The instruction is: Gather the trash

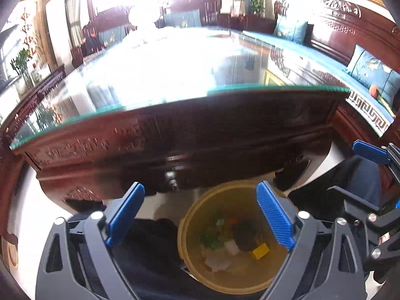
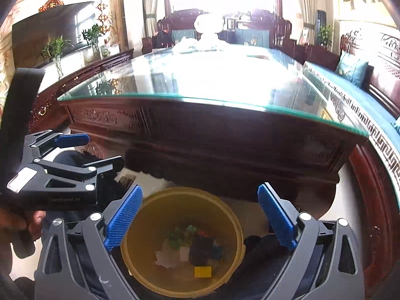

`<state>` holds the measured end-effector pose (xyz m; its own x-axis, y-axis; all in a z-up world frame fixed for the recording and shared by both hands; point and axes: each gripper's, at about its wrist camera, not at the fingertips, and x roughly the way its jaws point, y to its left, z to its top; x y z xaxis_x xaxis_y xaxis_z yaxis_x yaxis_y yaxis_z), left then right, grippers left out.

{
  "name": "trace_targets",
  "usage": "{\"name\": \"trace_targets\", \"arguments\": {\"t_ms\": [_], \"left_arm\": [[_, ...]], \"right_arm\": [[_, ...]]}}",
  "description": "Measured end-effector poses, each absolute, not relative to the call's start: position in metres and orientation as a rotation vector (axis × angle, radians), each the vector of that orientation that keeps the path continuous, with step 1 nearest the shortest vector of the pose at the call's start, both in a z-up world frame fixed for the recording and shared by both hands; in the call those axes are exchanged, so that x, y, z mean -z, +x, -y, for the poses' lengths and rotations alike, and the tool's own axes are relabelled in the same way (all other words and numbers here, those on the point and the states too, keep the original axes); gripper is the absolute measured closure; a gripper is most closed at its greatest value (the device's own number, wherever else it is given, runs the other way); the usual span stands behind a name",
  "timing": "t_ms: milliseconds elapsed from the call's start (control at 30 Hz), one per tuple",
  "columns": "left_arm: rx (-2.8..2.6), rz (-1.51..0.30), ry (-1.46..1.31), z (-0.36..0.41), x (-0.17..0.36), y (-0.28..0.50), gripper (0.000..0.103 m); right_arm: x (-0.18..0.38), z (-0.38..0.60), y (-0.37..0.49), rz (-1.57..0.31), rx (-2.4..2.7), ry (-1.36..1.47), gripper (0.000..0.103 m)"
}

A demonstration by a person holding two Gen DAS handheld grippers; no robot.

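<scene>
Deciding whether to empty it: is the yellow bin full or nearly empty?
Nearly empty. The yellow bin holds only a shallow layer at the bottom: white paper scraps, a small yellow piece, something dark; its walls are bare above.

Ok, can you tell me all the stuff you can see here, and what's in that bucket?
Trash bin: one, yellow, on the floor below both grippers.
Trash in the bin: several pieces; a yellow block, white paper scraps, green bits, something dark.
Table: one, dark carved wood with a glass top, behind the bin.
Cushions: teal, on the bench at right.
Plants: green, on the sideboard at left.
Left gripper: blue pads, open, empty.
Right gripper: blue pads, open, empty.
</scene>
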<state>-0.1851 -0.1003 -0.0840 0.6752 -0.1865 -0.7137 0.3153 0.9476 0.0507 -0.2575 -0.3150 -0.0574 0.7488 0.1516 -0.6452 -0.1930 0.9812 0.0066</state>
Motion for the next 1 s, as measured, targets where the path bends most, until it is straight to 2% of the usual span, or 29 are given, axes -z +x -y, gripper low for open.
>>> {"name": "trace_targets", "arguments": {"t_ms": [33, 767, 1000], "left_arm": [[0.276, -0.76, 0.176, 0.1, 0.079, -0.186, 0.004], [0.125, -0.443, 0.019, 0.078, -0.026, -0.181, 0.004], [0.096, -0.408, -0.001, 0.069, -0.041, -0.166, 0.004]], "right_arm": [[0.052, 0.313, -0.258, -0.68, -0.18, -0.074, 0.008], [-0.051, 0.329, -0.253, -0.26, -0.049, -0.036, 0.008], [-0.059, 0.33, -0.241, -0.231, -0.062, -0.028, 0.008]]}}
